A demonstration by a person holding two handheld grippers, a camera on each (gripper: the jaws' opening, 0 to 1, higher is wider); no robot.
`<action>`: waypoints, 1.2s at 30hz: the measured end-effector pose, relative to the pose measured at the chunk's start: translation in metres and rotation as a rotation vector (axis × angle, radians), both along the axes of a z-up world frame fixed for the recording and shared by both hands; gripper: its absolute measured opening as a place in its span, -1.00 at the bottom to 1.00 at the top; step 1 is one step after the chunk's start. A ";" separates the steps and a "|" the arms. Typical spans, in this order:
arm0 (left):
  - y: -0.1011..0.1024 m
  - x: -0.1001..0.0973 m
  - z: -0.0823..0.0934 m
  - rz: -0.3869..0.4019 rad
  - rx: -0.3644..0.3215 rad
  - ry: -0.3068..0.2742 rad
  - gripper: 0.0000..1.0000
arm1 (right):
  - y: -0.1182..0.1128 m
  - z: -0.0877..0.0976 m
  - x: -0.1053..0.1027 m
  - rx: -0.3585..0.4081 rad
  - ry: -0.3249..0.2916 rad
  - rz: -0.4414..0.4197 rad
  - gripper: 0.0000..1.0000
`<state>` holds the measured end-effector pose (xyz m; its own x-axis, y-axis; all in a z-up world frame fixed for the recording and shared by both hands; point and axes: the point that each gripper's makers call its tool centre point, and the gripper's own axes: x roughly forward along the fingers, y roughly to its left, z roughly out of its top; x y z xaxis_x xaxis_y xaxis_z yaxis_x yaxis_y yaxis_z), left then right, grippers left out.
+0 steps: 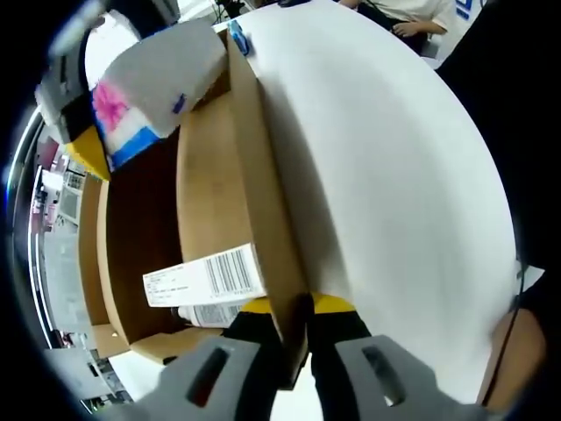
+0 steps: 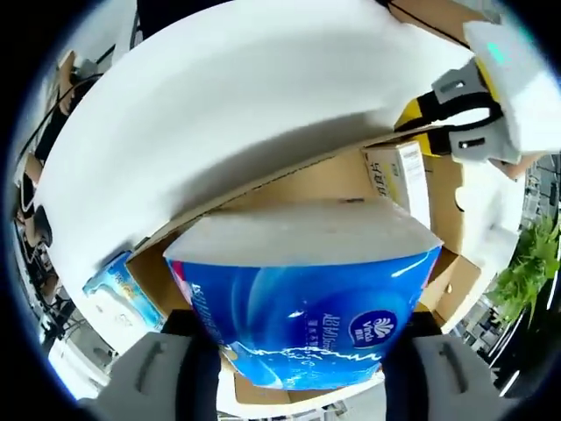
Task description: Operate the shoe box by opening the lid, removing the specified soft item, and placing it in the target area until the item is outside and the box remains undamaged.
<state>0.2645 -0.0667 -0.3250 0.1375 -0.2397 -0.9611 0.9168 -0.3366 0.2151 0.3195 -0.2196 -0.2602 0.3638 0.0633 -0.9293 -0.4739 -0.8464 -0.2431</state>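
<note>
Yellow-tipped jaws of the left gripper [image 1: 296, 317] are clamped on the edge of the white lid [image 1: 386, 167], holding it swung up and back, probably so the shoe box [image 1: 210, 184] stays open while the other tool works. Right gripper [image 2: 302, 373] pinches a soft blue tissue pack [image 2: 307, 298], its jaws mostly hidden behind the pack; the pack is raised above the box, near its cardboard wall, so I judge it lifted but not yet placed. A barcode label [image 1: 206, 279] is stuck on the box wall. Another blue packet [image 2: 114, 285] lies on the table beside the box. The raised lid crowds the exit path on that side.
</note>
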 end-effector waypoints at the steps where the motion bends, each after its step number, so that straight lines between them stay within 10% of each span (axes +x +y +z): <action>1: 0.000 0.000 0.000 -0.001 0.000 -0.001 -0.84 | 0.000 0.003 0.000 0.008 -0.004 -0.014 0.49; 36: 0.000 -0.003 0.000 0.003 0.007 -0.006 -0.84 | -0.049 0.044 -0.032 0.057 -0.088 -0.199 0.48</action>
